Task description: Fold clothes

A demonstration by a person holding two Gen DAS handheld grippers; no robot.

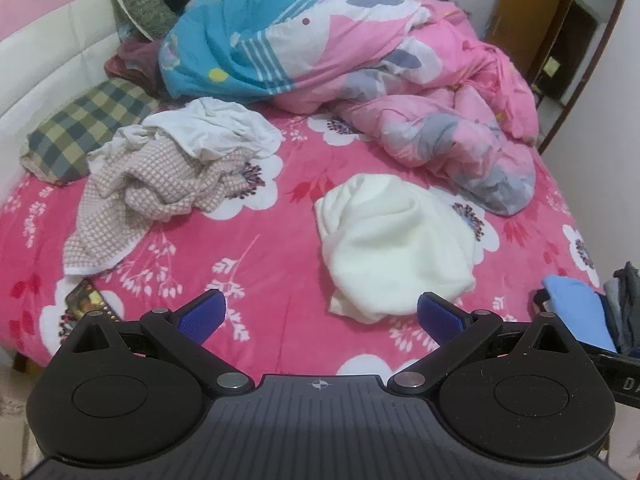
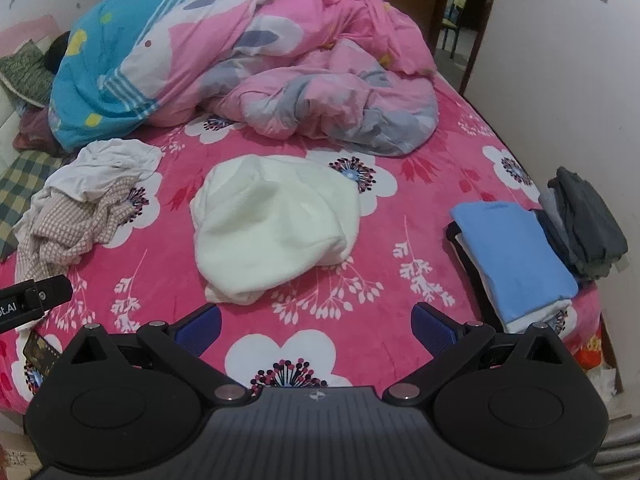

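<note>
Both tongs wide and empty above a bed with loose and folded clothes

From the left: a crumpled heap (image 1: pixel 176 168) of a checked garment and a white one lies near the plaid pillow (image 1: pixel 84 128); the cream garment (image 2: pixel 272 224) lies bunched in the middle of the bed (image 2: pixel 440 184), just ahead of the left tongs (image 1: pixel 320 316) and right tongs (image 2: pixel 316 326), probably for easy reach. Folded pieces, the blue one (image 2: pixel 512 256) on top, are stacked at the right edge, likely out of the way. No container is visible.
</note>
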